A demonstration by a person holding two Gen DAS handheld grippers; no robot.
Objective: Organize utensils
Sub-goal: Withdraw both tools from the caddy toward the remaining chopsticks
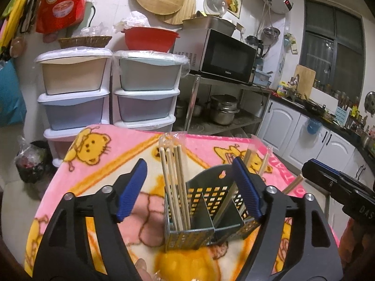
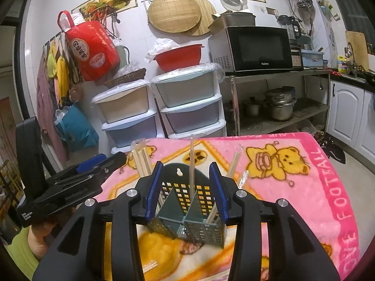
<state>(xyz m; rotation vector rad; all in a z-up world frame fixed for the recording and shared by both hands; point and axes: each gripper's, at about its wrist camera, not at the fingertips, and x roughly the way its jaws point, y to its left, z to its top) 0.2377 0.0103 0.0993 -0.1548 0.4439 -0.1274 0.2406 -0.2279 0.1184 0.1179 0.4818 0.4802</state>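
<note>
A dark perforated utensil holder (image 1: 206,208) with compartments stands on a pink bear-print blanket (image 1: 112,145). Wrapped wooden chopsticks (image 1: 174,185) stand in its left compartment, others lean at the right. My left gripper (image 1: 189,189) is open and empty, hovering just above and before the holder. In the right wrist view the holder (image 2: 189,210) sits between the fingers of my right gripper (image 2: 188,192), whose jaws stand open around its sides; one chopstick (image 2: 192,164) stands upright inside. The left gripper (image 2: 93,171) shows at the left there.
Stacked plastic drawers (image 1: 112,89) stand behind the table. A metal rack holds a microwave (image 1: 220,56) and pots (image 1: 222,110). White kitchen cabinets (image 1: 304,135) run along the right. Loose chopsticks (image 2: 150,264) lie on the blanket near the front edge.
</note>
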